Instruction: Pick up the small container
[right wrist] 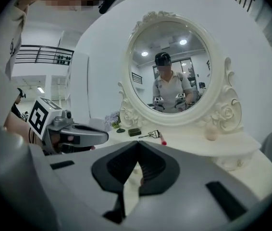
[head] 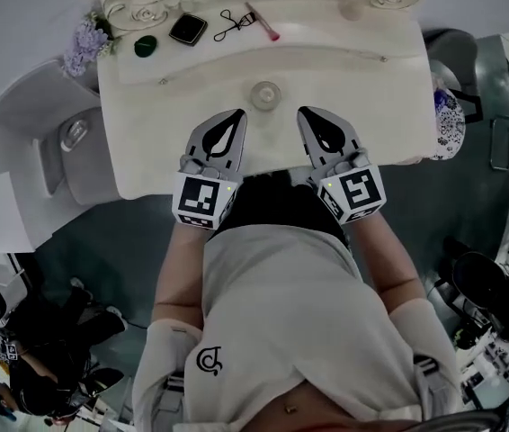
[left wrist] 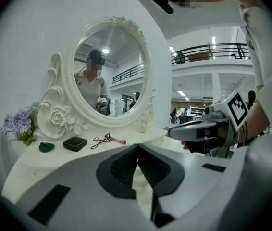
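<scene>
Your left gripper (head: 236,115) and right gripper (head: 307,115) both have their jaws pressed together on nothing, over the vanity table (head: 371,97). The small round container (head: 265,94) sits on it, just ahead between their tips; you can't see its contents.

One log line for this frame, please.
phase: pre-grasp | left gripper: shut, empty | right gripper: shut, empty | small container: on vanity top, just ahead of both tips, untouched

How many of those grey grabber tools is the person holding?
2. The left grey two-jaw gripper hovers over the white dressing table, left of the small round cream container; the right grey two-jaw gripper hovers right of it. Both jaws shut, empty.
</scene>
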The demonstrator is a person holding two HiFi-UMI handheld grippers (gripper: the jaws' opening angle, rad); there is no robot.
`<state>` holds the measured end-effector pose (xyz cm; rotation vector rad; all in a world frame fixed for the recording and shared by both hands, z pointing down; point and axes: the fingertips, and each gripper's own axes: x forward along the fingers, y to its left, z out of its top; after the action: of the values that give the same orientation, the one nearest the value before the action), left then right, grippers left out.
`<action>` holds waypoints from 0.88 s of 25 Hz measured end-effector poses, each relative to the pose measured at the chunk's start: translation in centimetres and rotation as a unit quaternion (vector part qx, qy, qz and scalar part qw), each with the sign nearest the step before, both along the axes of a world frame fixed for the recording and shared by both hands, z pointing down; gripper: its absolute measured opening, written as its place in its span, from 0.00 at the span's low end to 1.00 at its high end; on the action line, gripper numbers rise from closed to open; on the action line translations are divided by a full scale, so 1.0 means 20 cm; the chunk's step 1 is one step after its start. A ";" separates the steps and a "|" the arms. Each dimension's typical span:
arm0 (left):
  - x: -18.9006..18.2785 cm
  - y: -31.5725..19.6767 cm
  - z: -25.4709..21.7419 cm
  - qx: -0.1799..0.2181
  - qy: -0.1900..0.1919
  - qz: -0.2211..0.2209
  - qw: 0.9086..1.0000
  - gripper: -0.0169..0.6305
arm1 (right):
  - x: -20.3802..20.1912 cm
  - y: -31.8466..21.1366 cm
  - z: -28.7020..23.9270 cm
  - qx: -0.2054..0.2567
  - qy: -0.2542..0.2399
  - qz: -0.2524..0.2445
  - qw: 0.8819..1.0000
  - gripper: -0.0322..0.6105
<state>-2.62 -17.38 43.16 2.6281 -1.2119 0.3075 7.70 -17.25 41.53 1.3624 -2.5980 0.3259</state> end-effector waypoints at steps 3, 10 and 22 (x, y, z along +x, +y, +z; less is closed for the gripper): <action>0.01 -0.07 0.11 -0.010 0.002 -0.007 1.000 0.05 | -0.01 -0.09 0.10 -0.012 0.006 -0.006 1.000 0.06; 0.13 -0.10 0.36 -0.049 0.007 0.022 0.999 0.33 | 0.01 -0.18 0.34 -0.060 0.005 -0.013 0.998 0.06; 0.27 -0.18 0.66 -0.069 -0.028 0.029 0.997 0.56 | 0.06 -0.26 0.59 -0.111 0.005 -0.039 0.993 0.06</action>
<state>2.84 -20.99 56.28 2.5548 -1.0909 0.4603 8.87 -22.39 53.29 1.1805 -2.5105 0.5756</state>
